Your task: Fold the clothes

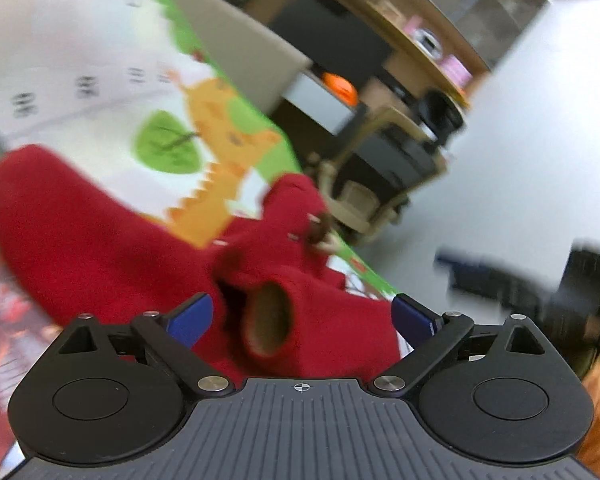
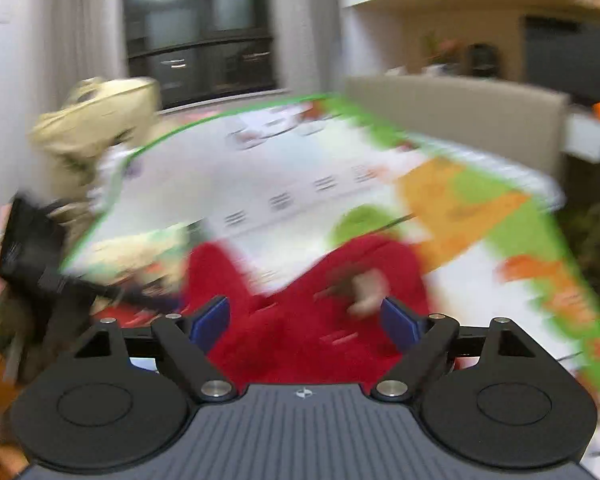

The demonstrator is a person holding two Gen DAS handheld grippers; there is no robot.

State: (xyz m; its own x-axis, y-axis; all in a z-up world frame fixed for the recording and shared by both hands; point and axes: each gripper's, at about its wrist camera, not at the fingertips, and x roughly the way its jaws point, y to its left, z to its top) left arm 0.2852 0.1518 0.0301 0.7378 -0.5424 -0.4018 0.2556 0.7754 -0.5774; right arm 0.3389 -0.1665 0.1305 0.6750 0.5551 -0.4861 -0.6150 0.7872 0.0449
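Observation:
A red fleece garment lies crumpled on a white play mat printed with green and orange shapes. In the left wrist view my left gripper is open just above the garment, its blue pads either side of a brown-lined opening in the cloth. In the right wrist view the same red garment fills the space in front of my right gripper, which is open, with a small brown and cream decoration on the cloth just ahead. Both views are motion-blurred.
A beige sofa back borders the play mat's far side. A cream garment is piled at the mat's far left. A wooden chair and shelf stand beyond the mat. The other gripper's dark body shows at left.

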